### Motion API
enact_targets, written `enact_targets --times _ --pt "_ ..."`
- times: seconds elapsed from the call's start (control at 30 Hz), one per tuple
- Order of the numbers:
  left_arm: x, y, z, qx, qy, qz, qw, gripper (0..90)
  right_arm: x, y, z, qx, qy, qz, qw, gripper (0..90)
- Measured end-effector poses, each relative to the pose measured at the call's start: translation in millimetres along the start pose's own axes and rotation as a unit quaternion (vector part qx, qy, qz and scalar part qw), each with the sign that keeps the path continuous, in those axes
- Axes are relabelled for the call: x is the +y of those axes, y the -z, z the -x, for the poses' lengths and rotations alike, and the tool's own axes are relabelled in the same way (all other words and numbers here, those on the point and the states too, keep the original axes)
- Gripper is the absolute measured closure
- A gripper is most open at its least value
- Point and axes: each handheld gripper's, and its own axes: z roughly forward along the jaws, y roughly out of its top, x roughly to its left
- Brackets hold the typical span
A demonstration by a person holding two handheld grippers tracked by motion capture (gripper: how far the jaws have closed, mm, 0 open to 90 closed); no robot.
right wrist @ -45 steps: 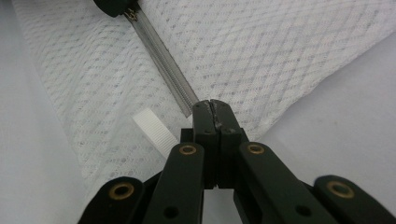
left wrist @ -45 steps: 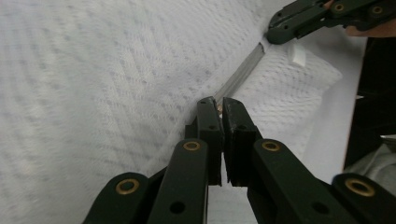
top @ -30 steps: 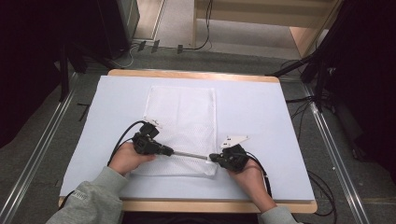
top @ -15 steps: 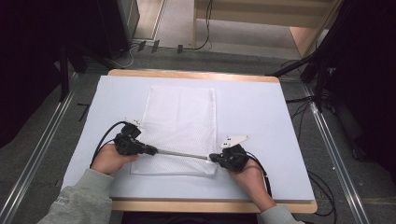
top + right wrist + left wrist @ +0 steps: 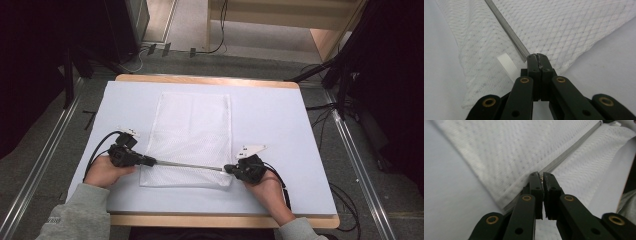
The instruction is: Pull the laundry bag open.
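Left gripper (image 5: 150, 161) pinches what looks like the zip pull, right gripper (image 5: 229, 168) clamps the mesh bag (image 5: 192, 131) corner, zip nearly run across

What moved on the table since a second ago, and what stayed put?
The left gripper slid toward the left edge of the white mesh bag, running along the grey zipper, so the stretch between the two grippers got longer. Its jaws are shut at the zipper line. The right gripper stayed shut, pinching the bag's corner at the zipper's other end. The bag stayed flat on the table.
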Motion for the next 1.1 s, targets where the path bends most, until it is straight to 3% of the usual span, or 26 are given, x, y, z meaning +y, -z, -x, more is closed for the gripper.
enact_targets --times 0.13,0.3,0.4,0.5,0.53,0.87,0.93,1.03,1.1 --pt "-5.8 8.7 -6.6 -0.002 0.014 0.01 0.9999 88.3 0.2 0.0 0.5 0.001 0.001 -0.001 1.0 90.0" --pt "-8.8 11.3 -5.4 0.001 0.01 0.011 0.9999 88.3 0.6 -0.2 0.8 0.002 0.001 -0.001 1.0 90.0" --pt "-8.1 11.9 -4.2 0.016 0.01 0.014 0.9997 88.4 0.6 -0.4 1.5 0.005 0.0 -0.001 1.0 90.0" --pt "-8.7 13.1 -6.8 0.017 0.026 0.016 0.9994 88.3 0.8 -0.3 1.5 0.003 0.001 -0.002 1.0 90.0" --pt "-9.0 13.4 -7.9 0.008 0.031 0.014 0.9994 88.3 0.7 -0.4 1.6 0.004 0.0 -0.001 1.0 90.0" --pt "-11.2 17.7 -10.1 0.017 0.032 0.013 0.9992 88.3 0.9 -0.2 1.6 0.003 -0.001 -0.003 1.0 90.0" --pt "-11.8 18.3 -10.2 0.026 0.032 0.013 0.999 88.3 0.9 -0.2 1.7 0.003 -0.001 -0.003 1.0 90.0" --pt "-13.9 17.8 -12.5 0.01 0.036 0.012 0.9992 88.1 1.2 0.5 1.8 0.0 0.002 -0.006 1.0 90.0" --pt "-14.4 18.4 -11.7 0.007 0.021 0.022 0.9995 87.2 1.8 0.4 2.1 0.002 0.002 -0.008 1.0 90.0"
